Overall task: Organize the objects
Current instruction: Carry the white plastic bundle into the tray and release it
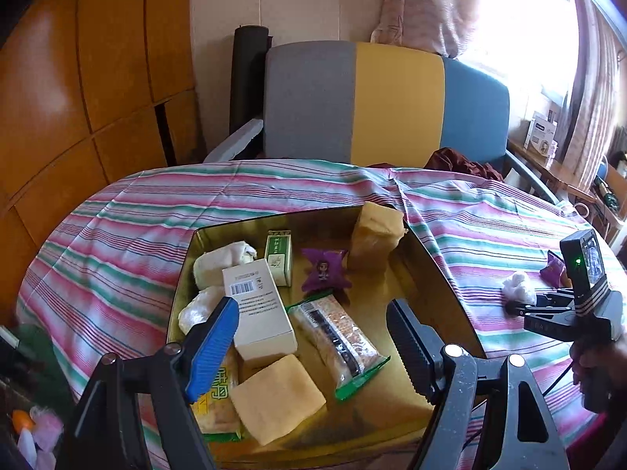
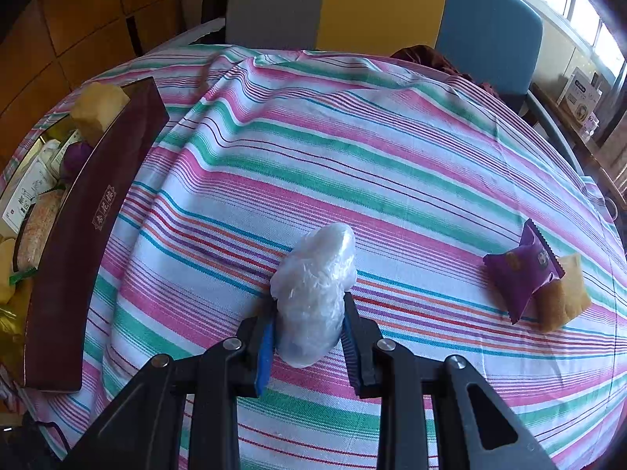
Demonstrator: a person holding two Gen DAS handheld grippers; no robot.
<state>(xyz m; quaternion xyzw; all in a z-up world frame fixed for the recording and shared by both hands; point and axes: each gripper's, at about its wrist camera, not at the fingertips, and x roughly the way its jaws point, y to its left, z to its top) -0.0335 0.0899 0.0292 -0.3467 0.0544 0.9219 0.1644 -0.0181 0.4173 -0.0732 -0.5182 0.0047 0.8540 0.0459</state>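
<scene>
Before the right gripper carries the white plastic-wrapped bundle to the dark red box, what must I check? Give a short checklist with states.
1. Right gripper shut on the white plastic-wrapped bundle: ok.
2. Bundle lifted off the striped tablecloth: cannot tell.
3. Left gripper open, holding nothing: ok.
4. Left gripper clear of the dark red box: not ok, it hovers over it.
5. Free space on the box's gold floor: ok.

Black gripper, blue pad, silver screws
</scene>
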